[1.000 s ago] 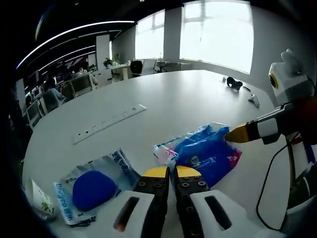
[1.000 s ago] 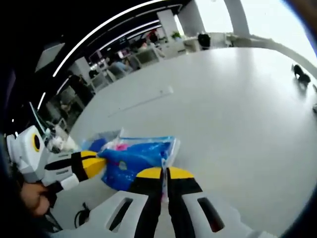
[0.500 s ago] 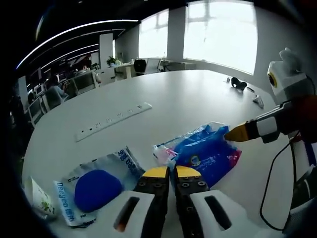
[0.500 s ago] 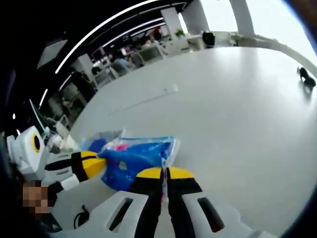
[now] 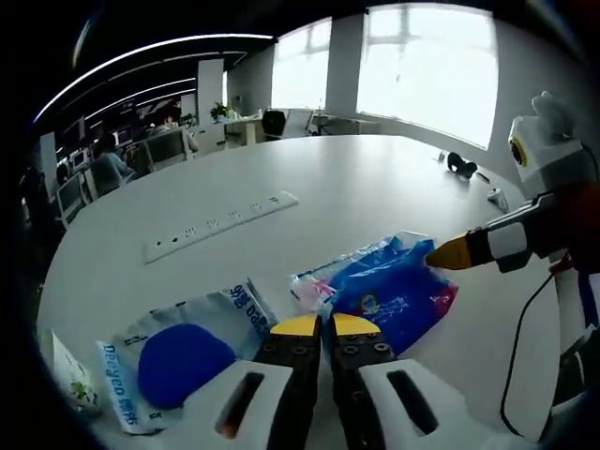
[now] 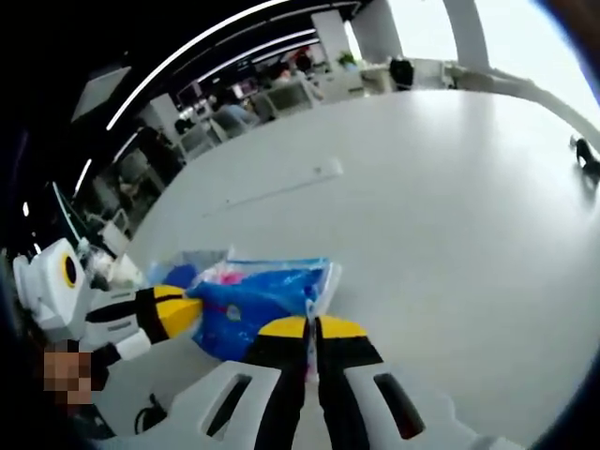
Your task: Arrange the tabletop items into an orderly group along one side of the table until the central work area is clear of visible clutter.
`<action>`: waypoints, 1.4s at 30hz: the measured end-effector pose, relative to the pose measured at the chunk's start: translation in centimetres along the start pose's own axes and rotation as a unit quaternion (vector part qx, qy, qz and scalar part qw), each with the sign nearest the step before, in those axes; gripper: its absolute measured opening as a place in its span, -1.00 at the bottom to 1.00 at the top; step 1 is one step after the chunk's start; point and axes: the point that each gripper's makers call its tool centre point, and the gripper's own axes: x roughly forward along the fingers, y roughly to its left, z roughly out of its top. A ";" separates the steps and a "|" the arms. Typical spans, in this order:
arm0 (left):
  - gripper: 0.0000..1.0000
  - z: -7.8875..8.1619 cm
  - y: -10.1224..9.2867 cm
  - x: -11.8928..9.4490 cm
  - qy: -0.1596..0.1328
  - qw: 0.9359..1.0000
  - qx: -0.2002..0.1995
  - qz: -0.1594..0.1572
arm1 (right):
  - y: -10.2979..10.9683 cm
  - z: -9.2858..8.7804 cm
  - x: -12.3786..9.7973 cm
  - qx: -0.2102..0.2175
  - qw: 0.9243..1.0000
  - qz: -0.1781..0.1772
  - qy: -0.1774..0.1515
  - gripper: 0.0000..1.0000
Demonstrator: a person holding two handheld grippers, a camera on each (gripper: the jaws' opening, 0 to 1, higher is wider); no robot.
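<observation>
**Blue packet held at both ends over the desk**

With both hand-held grippers pinched shut on opposite edges of the blue packet [image 5: 394,291], the left hand-held gripper [image 5: 322,326] and right hand-held gripper [image 6: 312,328] could stretch or tear the thin film if they pull apart. They face each other, low over the desk [image 5: 366,187]; the second pouch [image 5: 178,352] lies just beside.
</observation>
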 end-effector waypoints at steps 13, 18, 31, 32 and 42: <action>-0.98 -0.2 1.0 1.1 -0.004 1.000 -0.020 0.003 | 0.0 0.6 1.5 -0.004 1.000 0.003 0.000 -1.00; -0.98 -0.1 1.1 1.5 -0.005 1.000 -0.029 0.005 | -0.1 1.0 2.1 -0.007 1.000 0.001 0.003 -1.00; -0.98 1.0 1.4 1.6 -0.020 0.998 -0.057 0.004 | -0.2 2.3 2.6 -0.009 1.000 -0.002 -0.006 -1.00; -0.98 1.1 1.4 1.6 -0.023 0.998 -0.058 0.004 | -0.2 2.5 2.6 -0.008 1.000 -0.002 -0.009 -1.00; -0.98 1.7 1.7 2.3 -0.025 0.997 -0.071 0.007 | -0.3 3.0 3.1 -0.010 1.000 -0.005 -0.006 -1.00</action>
